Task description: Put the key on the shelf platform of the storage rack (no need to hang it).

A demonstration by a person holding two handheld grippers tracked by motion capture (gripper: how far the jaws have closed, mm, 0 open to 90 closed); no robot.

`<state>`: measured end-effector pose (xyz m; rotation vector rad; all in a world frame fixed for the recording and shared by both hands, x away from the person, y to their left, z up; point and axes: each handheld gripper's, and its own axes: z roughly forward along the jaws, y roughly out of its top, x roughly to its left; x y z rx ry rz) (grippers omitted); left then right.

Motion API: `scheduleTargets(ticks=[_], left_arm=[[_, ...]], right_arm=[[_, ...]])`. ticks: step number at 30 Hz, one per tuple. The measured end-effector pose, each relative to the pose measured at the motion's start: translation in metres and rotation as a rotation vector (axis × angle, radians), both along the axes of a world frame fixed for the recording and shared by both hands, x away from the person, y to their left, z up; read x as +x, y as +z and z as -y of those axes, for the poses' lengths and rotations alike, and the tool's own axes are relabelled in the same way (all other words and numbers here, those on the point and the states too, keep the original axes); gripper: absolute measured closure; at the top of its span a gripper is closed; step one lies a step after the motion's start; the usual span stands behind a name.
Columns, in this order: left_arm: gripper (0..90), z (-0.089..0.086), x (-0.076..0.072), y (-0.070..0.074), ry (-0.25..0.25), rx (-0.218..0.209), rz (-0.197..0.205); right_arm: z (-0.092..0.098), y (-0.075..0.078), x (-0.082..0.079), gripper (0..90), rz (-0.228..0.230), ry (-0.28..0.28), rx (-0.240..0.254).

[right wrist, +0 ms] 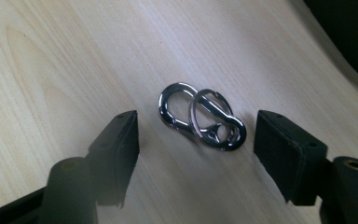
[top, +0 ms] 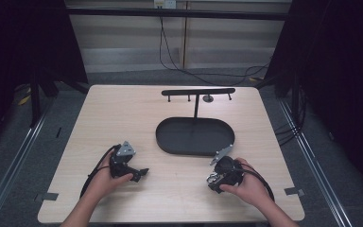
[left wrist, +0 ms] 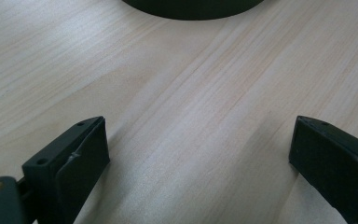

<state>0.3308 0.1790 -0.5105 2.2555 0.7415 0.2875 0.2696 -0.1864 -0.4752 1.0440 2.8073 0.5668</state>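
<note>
Metal is shining between the jaws of the right hand-held gripper (right wrist: 196,140). It is a small silver clip (right wrist: 201,115), shaped like a figure eight, and it is lying flat on the tabletop (top: 123,118). The jaws are standing wide apart, one on each side of the clip, and neither one is touching it. In the high view the clip (top: 211,178) is sitting at the tip of the right hand-held gripper (top: 215,181), near the front of the tabletop and just in front of the black tray (top: 194,136).

The left hand-held gripper (left wrist: 198,149) is open too, and it is holding nothing. Bare wood is showing between its jaws. In the high view this left hand-held gripper (top: 142,172) is resting low on the tabletop, well apart from the clip.

The clip is looking hard, stiff and light. It is smooth and shiny, so I think it is going to be slippery. It is lying very flat, so the jaws are needing to come down right to the wood. The best place to pinch it is probably across the thin middle, where the two loops are meeting.

Some things are hard to make out. I cannot tell if it is one clip or two hooked together. The spring gate is too small to see well. The tray is looking empty, but it is very dark inside. Behind it a black stand (top: 197,92) with little pegs is standing.
</note>
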Motion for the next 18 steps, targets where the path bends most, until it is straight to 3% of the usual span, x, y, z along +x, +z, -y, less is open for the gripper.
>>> scheduleTargets(ticks=[4,8,9,12,13,14,18], left_arm=[[4.3,0.0,0.0,0.0,0.0,0.001,0.0],[4.3,0.0,0.0,0.0,0.0,0.0,0.0],[4.3,0.0,0.0,0.0,0.0,0.0,0.0],[4.3,0.0,0.0,0.0,0.0,0.001,0.0],[4.3,0.0,0.0,0.0,0.0,0.0,0.0],[4.3,0.0,0.0,0.0,0.0,0.0,0.0],[4.3,0.0,0.0,0.0,0.0,0.0,0.0]], right_arm=[[-0.007,0.0,0.005,36.0,-0.013,0.056,-0.028],[-0.01,0.001,0.007,41.1,-0.025,0.074,-0.036],[-0.013,0.003,0.008,46.9,-0.03,0.092,-0.05],[-0.015,0.004,0.009,51.6,-0.041,0.093,-0.06],[-0.017,0.005,0.009,61.7,-0.055,0.098,-0.074],[-0.017,0.006,0.01,65.7,-0.06,0.1,-0.081],[-0.017,0.006,0.011,71.9,-0.069,0.097,-0.083]])
